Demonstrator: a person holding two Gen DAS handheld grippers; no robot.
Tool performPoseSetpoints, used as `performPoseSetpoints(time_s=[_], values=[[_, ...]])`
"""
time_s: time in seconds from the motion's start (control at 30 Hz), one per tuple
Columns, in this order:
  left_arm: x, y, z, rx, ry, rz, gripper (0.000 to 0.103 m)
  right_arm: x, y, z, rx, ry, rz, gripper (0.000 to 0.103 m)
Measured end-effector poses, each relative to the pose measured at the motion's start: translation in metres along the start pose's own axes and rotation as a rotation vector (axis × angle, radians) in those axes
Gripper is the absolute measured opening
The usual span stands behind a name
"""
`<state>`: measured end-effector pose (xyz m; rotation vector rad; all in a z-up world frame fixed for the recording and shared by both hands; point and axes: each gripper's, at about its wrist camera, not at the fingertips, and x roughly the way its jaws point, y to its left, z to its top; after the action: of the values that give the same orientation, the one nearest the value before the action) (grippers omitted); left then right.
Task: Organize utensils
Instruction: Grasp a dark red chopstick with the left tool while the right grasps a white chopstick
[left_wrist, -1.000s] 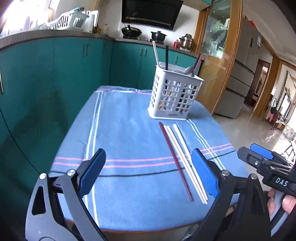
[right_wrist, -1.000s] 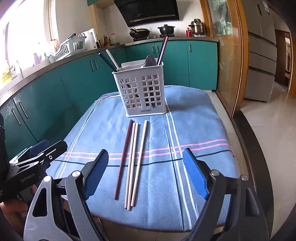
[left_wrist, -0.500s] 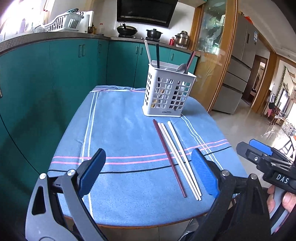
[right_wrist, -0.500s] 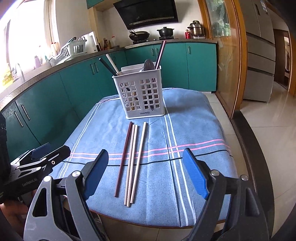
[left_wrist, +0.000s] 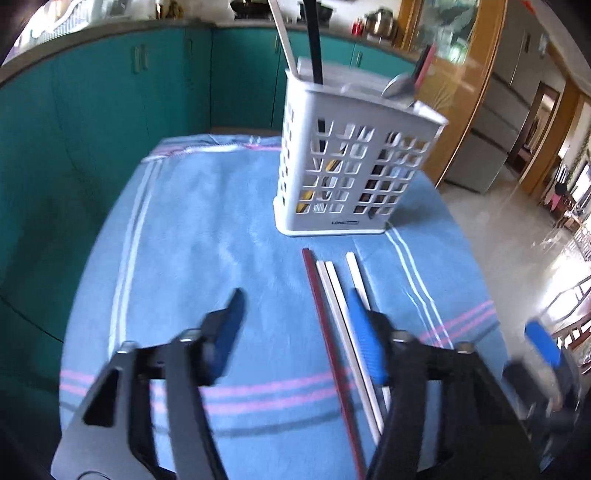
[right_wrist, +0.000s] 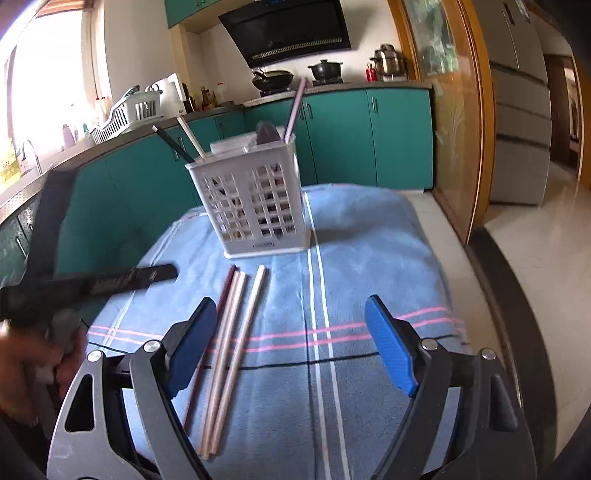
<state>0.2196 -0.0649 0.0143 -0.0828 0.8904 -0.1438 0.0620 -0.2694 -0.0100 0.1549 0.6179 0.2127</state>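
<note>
A white slotted utensil basket (left_wrist: 354, 166) (right_wrist: 255, 206) stands at the far side of the blue striped cloth (left_wrist: 207, 236). In it are a spoon and a few upright chopsticks. One dark red chopstick (left_wrist: 325, 332) (right_wrist: 221, 291) and three pale chopsticks (left_wrist: 334, 295) (right_wrist: 236, 314) lie side by side in front of it. My left gripper (left_wrist: 295, 321) hovers over them with its jaws closing. The sticks lie by its right finger and no pad presses on them. My right gripper (right_wrist: 290, 339) is open and empty, and the sticks lie by its left finger.
Teal cabinets (right_wrist: 369, 140) curve round behind the table, with a dish rack (right_wrist: 125, 114) and pots on the counter. A wooden door frame (right_wrist: 469, 129) and tiled floor (right_wrist: 546, 258) are to the right. The left gripper's blurred body (right_wrist: 110, 282) and a hand (right_wrist: 22, 362) show at the left.
Both grippers have moved forward over the cloth toward the basket and chopsticks. The left gripper's fingers have drawn closer together. The right gripper's opening looks the same.
</note>
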Motion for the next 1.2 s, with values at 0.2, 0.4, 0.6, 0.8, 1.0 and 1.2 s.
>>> performPoseSetpoints(time_s=[0.2, 0.4, 0.6, 0.8, 1.0, 1.2], values=[[0.048, -0.002, 0.025, -0.046, 0.052, 0.005, 0.044, 0.011, -0.006, -0.001, 0.023, 0.034, 0.049, 0.081], [0.072, -0.007, 0.036, -0.039, 0.086, 0.047, 0.040, 0.014, -0.004, -0.003, 0.012, 0.059, 0.080, 0.081], [0.094, -0.008, 0.038, -0.035, 0.142, 0.076, 0.034, 0.013, -0.004, -0.003, 0.014, 0.056, 0.099, 0.081], [0.096, -0.005, 0.035, -0.023, 0.144, 0.089, 0.018, 0.018, -0.005, -0.002, 0.019, 0.075, 0.088, 0.081], [0.095, 0.014, 0.036, -0.002, 0.140, 0.036, 0.008, 0.032, -0.001, 0.004, 0.014, 0.114, 0.045, 0.081], [0.049, 0.039, 0.031, -0.031, 0.020, -0.045, 0.006, 0.054, 0.018, 0.018, -0.019, 0.170, 0.012, 0.080]])
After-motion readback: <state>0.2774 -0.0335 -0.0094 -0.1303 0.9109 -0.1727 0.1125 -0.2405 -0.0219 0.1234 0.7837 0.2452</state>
